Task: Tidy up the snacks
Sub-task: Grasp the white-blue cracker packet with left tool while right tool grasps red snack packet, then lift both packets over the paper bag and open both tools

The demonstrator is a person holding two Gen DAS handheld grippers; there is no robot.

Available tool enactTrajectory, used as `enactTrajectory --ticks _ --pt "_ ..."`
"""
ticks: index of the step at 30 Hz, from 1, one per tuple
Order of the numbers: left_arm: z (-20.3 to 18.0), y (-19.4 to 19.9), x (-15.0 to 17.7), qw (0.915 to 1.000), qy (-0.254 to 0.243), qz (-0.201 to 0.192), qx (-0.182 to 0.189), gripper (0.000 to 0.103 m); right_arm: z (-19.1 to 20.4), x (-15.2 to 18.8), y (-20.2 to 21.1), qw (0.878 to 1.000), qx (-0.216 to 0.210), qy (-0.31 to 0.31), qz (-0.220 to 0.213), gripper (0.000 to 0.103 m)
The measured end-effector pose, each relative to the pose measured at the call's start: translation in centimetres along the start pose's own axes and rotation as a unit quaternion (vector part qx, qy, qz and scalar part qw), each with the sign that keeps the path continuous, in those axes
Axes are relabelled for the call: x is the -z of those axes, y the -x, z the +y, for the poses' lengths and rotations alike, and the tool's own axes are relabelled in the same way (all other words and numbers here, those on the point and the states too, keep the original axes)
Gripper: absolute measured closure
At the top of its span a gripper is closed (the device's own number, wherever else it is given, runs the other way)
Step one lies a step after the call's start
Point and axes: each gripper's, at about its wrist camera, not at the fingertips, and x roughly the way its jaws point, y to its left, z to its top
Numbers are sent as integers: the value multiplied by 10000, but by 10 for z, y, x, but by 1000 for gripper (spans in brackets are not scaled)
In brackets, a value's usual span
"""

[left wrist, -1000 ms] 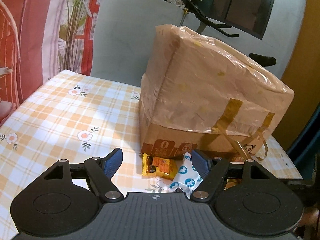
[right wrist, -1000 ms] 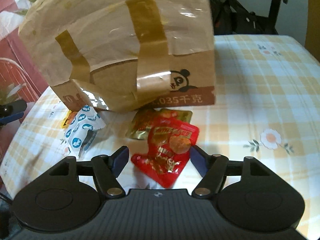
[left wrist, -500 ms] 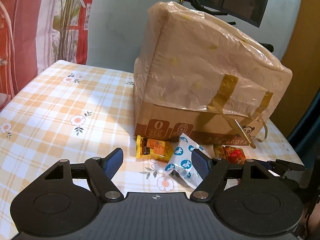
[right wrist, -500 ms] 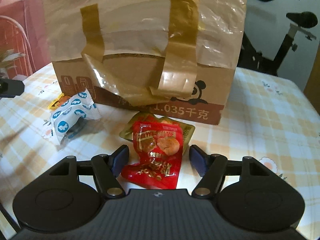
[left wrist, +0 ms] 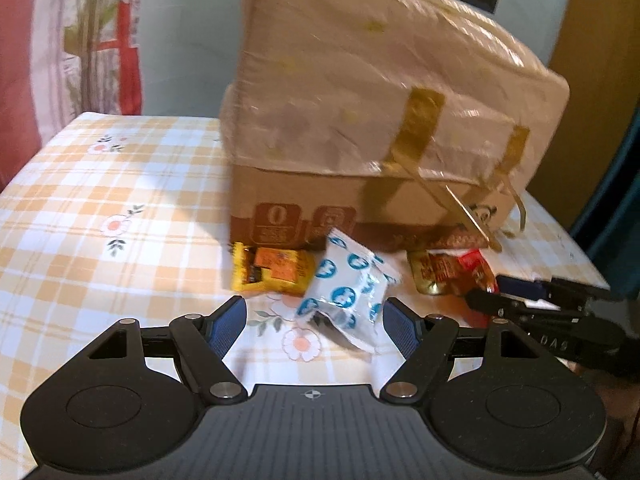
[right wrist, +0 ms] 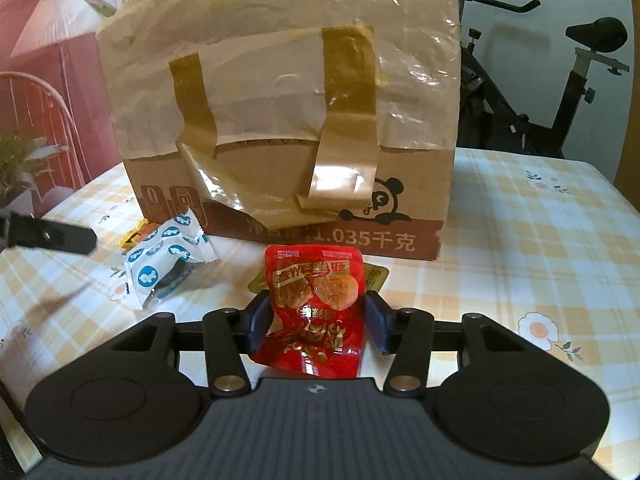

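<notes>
Since a second ago: the right gripper [right wrist: 316, 320] has narrowed around the red snack packet [right wrist: 316, 300], which lay loose between wide jaws before; the left gripper [left wrist: 314, 320] has come lower and nearer the white-and-blue packet [left wrist: 348, 288].
Right jaws: closing, with the red snack packet between them; both blue pads [right wrist: 260, 320] sit against the packet's edges and its foil is crumpled, so it is gripped.
Left jaws: spread wide, nothing clamped; the lower part of the white-and-blue packet lies in the gap, touching neither pad.
Red snack packet: in front of the cardboard box [right wrist: 288, 128], its top edge raised toward the box's printed band; seen from the left wrist it sits at the right, beside the tip of the other gripper.
Gold packet: a gold-coloured packet [right wrist: 376, 276] lies under and behind the red one, only its corners showing.
White-and-blue packet: on the counter [left wrist: 80, 216], just in front of the box's near corner, one end tilted up.
Yellow-and-orange packet: a yellow-and-orange packet [left wrist: 272, 272] lies flat just left of the white-and-blue one, touching or nearly touching it, against the foot of the box.
Cardboard box: stands on the checked, flowered cloth, upper part wrapped in clear film with two brown tape strips.
Background: an exercise bike [right wrist: 560, 72] stands behind the counter.
</notes>
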Motion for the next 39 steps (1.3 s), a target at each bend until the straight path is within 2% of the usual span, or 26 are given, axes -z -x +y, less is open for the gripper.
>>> enactTrajectory --ticks 8,12,13,15,16,19,26,31,39 --pt "-24 -29 -12 9974 -708 2 93 26 -5 1 0 9998 -142 -159 -43 51" --pt "-32 -46 -15 9959 -895 92 59 27 -7 1 0 9995 -175 -243 -44 51" --pt "-34 -49 -15 9957 -921 106 59 28 -7 1 0 9995 -182 -248 -37 51" --pt "-37 -53 -13 9949 -1004 108 -29 48 -6 1 0 9995 -195 -250 -28 51" --pt "-38 -52 -12 9949 -1004 50 -114 53 -6 1 -1 9995 -200 -249 -23 51" --pt "-35 -45 -8 9969 -773 -75 -109 58 -6 1 -1 9995 -186 -262 -29 51" --pt "-21 -15 8 9995 -241 -200 -42 59 -4 0 -1 9995 -212 -254 -5 51" --pt "-13 -8 10 9998 86 -172 -109 59 -3 0 -2 9993 -256 -266 33 51" --pt "-14 5 7 9996 115 -244 -28 59 18 2 0 9977 -501 454 68 51"
